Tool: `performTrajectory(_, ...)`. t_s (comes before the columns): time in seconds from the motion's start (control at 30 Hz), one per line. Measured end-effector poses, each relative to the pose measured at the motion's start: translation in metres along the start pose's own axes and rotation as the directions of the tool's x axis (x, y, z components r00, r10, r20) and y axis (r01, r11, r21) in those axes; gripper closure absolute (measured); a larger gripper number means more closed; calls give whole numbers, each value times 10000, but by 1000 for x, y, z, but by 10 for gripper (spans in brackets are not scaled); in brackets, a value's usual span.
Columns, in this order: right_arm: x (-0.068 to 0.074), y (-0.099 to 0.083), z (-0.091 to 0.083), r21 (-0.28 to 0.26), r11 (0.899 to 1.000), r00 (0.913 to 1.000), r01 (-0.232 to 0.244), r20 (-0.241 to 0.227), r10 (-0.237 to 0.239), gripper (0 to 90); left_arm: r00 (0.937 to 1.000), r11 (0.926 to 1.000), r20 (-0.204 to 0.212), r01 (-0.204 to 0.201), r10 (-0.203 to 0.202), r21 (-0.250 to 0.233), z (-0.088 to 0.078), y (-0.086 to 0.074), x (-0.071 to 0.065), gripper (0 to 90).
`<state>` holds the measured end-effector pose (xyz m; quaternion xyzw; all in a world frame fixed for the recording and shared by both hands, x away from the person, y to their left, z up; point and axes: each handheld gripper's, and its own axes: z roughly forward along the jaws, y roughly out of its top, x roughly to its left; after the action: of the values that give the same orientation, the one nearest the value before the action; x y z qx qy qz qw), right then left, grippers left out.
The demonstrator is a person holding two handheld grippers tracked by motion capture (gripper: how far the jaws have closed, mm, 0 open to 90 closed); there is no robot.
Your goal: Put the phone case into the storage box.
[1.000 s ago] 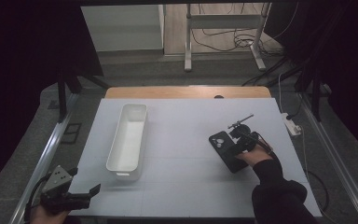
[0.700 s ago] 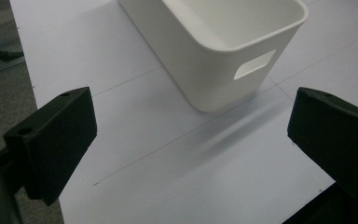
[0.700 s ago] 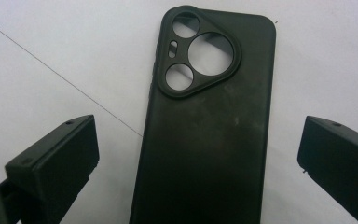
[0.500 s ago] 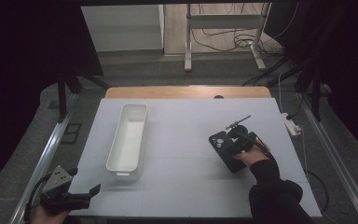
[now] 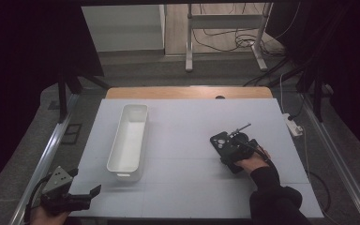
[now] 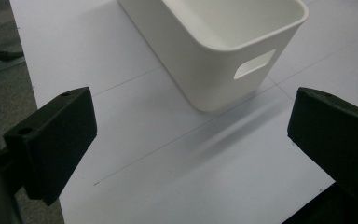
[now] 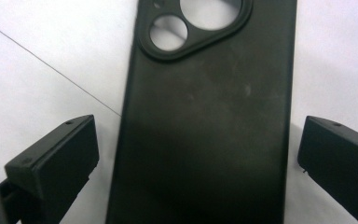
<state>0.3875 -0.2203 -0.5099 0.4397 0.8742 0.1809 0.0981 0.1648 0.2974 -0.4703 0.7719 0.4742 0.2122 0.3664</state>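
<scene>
Two grippers: both seen in the high view, well apart, one at each near side of the table.
Table: flat white tabletop (image 5: 183, 140) with thin seam lines, wooden strip along the far edge.
Bin: long white plastic bin (image 5: 129, 140) with rounded corners, lying lengthwise left of centre, empty inside as far as is shown; a cut-out handle slot is seen in its near end wall (image 6: 254, 70) in the left gripper view.
Left gripper: left gripper (image 5: 82, 199) held low at the near-left table corner, pointed toward the bin's near end; jaws spread wide, nothing between them, bin well ahead and untouched.
Right gripper: right gripper (image 5: 236, 145) held by a hand in a dark sleeve, right of centre, over the case.
Phone case: matte black soft phone case (image 7: 205, 121) with round camera cut-outs, lying flat on the tabletop, right of centre.
Right jaws: spread wide, one on each side of the case, gaps visible on both sides; case is straddled, not gripped.
</scene>
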Motion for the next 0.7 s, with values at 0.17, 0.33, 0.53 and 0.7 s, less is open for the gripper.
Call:
performTrajectory(0.17, 2, -2, 3, 70, 9998, 9996, 197, 182, -199, 0, 9999, 9999, 14, 131, -131, -54, 0, 0, 1, 19)
performTrajectory(0.33, 1, -3, 3, -12, 9997, 9996, 245, 160, -245, 0, 9996, 9996, 103, 273, -272, -116, -1, -1, 3, 18)
performTrajectory(0.53, 2, -2, 1, 80, 9999, 9998, 106, 177, -107, 58, 9985, 9989, 293, 459, -455, -114, -1, -1, 6, 21)
performTrajectory(0.7, 3, -2, -4, 119, 9999, 9997, 33, 226, -35, 137, 9989, 9997, 407, 215, -218, 74, 1, 1, 4, 28)
